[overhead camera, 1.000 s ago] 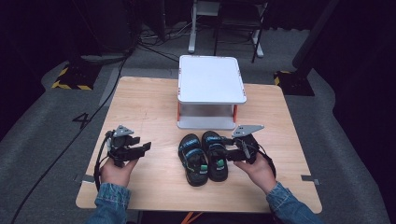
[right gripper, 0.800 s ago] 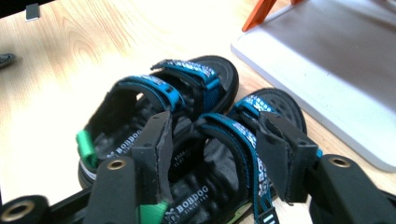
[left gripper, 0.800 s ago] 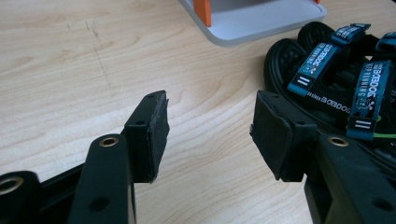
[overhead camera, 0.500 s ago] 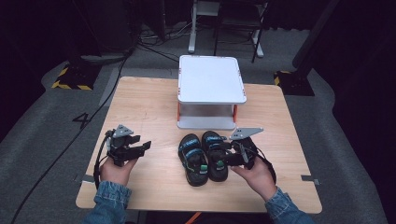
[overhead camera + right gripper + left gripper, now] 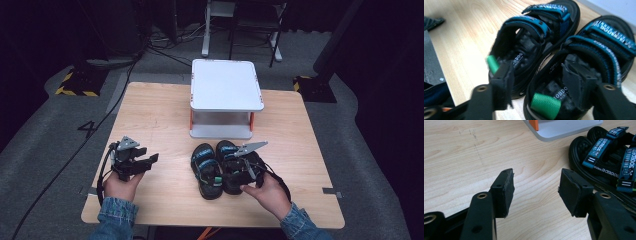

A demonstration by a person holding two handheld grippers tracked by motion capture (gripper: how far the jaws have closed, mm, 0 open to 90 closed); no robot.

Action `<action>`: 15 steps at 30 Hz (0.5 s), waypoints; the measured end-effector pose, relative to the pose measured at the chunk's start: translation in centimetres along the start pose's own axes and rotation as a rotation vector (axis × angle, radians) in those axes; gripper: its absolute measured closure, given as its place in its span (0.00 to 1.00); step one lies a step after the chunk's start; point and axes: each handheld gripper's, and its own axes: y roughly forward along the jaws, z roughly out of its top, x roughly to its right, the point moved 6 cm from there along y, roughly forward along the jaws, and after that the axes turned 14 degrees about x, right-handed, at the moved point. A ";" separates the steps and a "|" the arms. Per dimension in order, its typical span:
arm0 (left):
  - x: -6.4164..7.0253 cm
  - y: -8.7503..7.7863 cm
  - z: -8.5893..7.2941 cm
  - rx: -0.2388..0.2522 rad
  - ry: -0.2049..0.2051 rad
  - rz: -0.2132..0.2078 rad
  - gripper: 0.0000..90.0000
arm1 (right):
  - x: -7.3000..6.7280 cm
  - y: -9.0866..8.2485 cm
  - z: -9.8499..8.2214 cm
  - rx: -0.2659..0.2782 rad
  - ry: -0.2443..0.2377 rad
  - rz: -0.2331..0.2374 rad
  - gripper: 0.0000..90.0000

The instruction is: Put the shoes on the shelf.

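Reaching over the two sandals (image 5: 222,167), the right gripper (image 5: 537,80) has just been opening, nothing pinched yet. The left gripper (image 5: 536,190) waits open. Both sandals lie near the white stand (image 5: 225,92), not yet lifted.

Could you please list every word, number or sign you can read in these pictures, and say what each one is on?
"4": on the grey floor left of the table.
"BOBDOG": on a teal strap of the sandals.
"BDOG" and "OBDO", partly hidden: on the insoles of the sandals.
Yellow-black hazard stripes, no words: on the floor.
Remaining strap lettering: too small or blurred to read.
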 end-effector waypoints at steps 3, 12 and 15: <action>0.0 0.1 -0.2 -0.011 0.008 -0.004 0.51 | 0.1 0.4 -0.2 -0.011 0.038 0.003 0.44; 0.2 0.0 -0.4 -0.021 0.022 0.002 0.51 | 0.4 1.0 0.3 0.023 0.184 0.040 0.40; 0.1 0.0 -0.5 -0.024 0.025 0.001 0.51 | -0.1 1.6 0.0 0.022 0.172 0.033 0.37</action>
